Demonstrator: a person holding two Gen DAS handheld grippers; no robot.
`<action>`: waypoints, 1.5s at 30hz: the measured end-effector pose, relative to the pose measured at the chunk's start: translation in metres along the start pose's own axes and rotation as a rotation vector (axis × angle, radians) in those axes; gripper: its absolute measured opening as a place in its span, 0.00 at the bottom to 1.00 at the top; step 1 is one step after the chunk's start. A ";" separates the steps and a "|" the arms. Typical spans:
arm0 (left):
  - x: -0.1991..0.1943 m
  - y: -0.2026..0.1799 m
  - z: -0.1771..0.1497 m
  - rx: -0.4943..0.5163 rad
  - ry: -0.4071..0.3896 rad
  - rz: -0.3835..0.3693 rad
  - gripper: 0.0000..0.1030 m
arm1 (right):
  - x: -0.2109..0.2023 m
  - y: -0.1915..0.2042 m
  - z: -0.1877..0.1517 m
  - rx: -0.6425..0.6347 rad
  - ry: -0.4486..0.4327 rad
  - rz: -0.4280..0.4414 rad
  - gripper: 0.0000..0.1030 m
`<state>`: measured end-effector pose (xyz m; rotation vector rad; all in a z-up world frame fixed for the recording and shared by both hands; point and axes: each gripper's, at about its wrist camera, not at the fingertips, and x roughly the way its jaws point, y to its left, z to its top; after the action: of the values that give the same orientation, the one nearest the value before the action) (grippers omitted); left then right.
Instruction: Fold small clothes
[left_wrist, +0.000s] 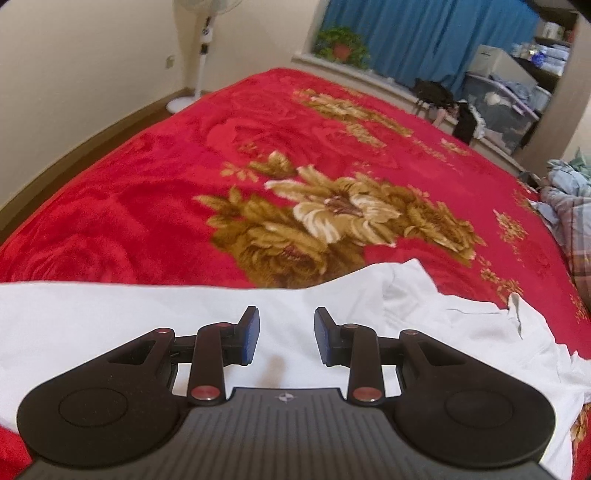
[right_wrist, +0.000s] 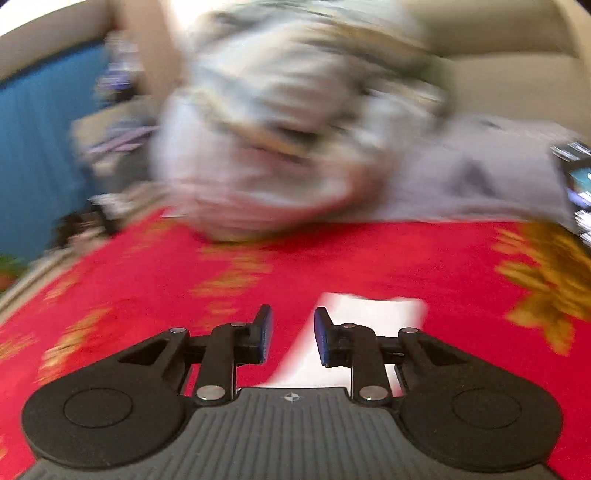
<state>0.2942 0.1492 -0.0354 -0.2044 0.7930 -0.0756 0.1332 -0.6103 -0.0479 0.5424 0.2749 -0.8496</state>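
A white garment (left_wrist: 110, 321) lies spread across the near part of a bed covered by a red floral blanket (left_wrist: 147, 184). My left gripper (left_wrist: 286, 321) hovers over the garment's middle, open, with only the flat cloth showing below the gap between its blue pads. The right wrist view is blurred. In it my right gripper (right_wrist: 293, 321) is open too, above the red blanket (right_wrist: 406, 258). A corner of the white garment (right_wrist: 369, 314) lies under and just behind its right finger, and nothing is pinched.
A blurred heap of pale clothes (right_wrist: 277, 129) sits on the bed ahead of the right gripper. More crumpled clothes (left_wrist: 569, 206) lie at the bed's right edge. Beyond the bed stand a fan (left_wrist: 203, 55), a potted plant (left_wrist: 341, 42) and storage bins (left_wrist: 509, 107).
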 end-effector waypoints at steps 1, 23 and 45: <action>0.001 -0.003 0.000 0.015 -0.011 -0.012 0.35 | -0.006 0.019 -0.003 -0.033 0.023 0.096 0.27; 0.117 -0.053 0.016 0.234 -0.016 -0.188 0.03 | -0.018 0.266 -0.165 -0.637 0.521 0.600 0.11; 0.041 -0.041 0.010 0.281 -0.046 -0.132 0.20 | -0.070 0.268 -0.133 -0.633 0.426 0.649 0.27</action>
<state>0.3304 0.1052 -0.0482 0.0079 0.7140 -0.3037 0.2930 -0.3481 -0.0365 0.1796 0.6838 0.0138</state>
